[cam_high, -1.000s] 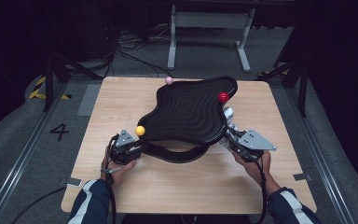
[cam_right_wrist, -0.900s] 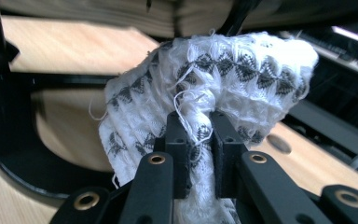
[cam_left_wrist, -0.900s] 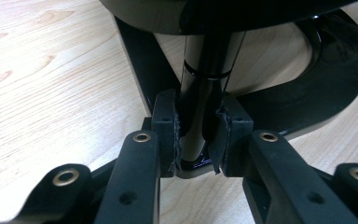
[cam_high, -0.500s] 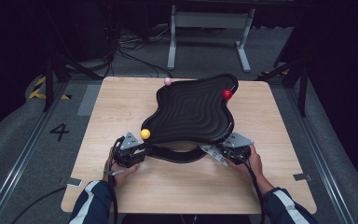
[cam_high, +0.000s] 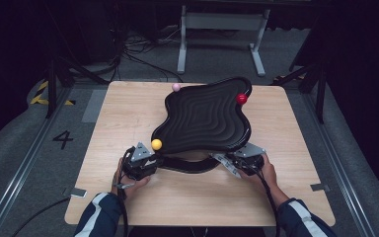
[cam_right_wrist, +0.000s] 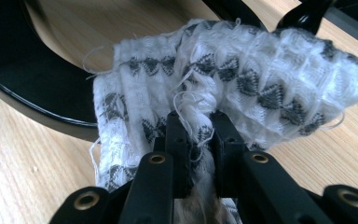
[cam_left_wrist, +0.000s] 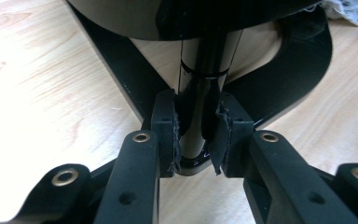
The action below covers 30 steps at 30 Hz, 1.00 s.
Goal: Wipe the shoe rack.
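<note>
The left gripper (cam_left_wrist: 196, 140) was clamped on the stand's post (cam_left_wrist: 204, 93), steadying the black wavy tray (cam_high: 205, 118) at the table's (cam_high: 128, 113) centre. The right gripper (cam_right_wrist: 199, 140) pinched a patterned cloth (cam_right_wrist: 233, 79) low at the stand's base (cam_high: 187, 165), at five o'clock from the tray. Wiping seemed underway down there; the tray top with its yellow (cam_high: 156, 144), red (cam_high: 241, 98) and pink (cam_high: 176, 87) balls probably remained.

L hand-held gripper (cam_left_wrist: 196, 140) clamped on black post (cam_left_wrist: 205, 79); curved black base (cam_left_wrist: 303, 60) behind, on wood table (cam_left_wrist: 42, 93).
</note>
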Tool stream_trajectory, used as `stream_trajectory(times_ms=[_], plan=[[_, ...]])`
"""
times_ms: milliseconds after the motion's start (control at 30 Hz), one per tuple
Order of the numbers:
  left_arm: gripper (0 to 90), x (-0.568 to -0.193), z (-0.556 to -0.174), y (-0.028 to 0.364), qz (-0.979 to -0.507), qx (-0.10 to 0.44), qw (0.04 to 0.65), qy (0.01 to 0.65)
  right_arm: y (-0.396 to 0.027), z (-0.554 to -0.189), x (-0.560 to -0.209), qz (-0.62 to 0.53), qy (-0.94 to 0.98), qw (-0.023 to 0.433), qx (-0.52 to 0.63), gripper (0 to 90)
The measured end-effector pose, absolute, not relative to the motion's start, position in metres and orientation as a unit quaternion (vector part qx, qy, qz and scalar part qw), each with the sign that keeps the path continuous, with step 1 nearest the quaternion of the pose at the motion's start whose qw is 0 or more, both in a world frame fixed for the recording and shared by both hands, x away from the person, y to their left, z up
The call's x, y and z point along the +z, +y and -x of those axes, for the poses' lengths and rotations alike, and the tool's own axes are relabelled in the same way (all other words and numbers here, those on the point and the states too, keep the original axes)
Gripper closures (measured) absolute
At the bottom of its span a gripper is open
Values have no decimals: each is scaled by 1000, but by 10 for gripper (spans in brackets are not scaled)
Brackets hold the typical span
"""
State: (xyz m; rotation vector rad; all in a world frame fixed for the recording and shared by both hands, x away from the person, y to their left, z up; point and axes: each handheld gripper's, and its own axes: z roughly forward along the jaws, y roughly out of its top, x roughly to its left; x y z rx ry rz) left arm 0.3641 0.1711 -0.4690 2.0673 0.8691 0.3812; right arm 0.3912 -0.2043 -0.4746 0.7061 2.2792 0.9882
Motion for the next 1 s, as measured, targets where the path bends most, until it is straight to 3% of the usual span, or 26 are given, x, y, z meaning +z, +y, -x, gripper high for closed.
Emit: stream_trajectory(times_ms=[233,500,700,833,1000], plan=[[704,-467,-354,164,-830,155,429,322,-207,-392,-474,-260,852,283,356,799],[568,-470,-364,155,-816,148,439,346,-207,-393,-473,-257,855,285,349,798],[622,-471,-363,150,-825,150,433,331,-202,-388,-473,-254,856,290,344,800],[722,-471,-363,153,-822,142,438,335,-194,-380,-470,-241,860,281,350,800],[733,-472,-361,153,-824,134,440,330,-180,-370,-468,-209,871,271,352,800]])
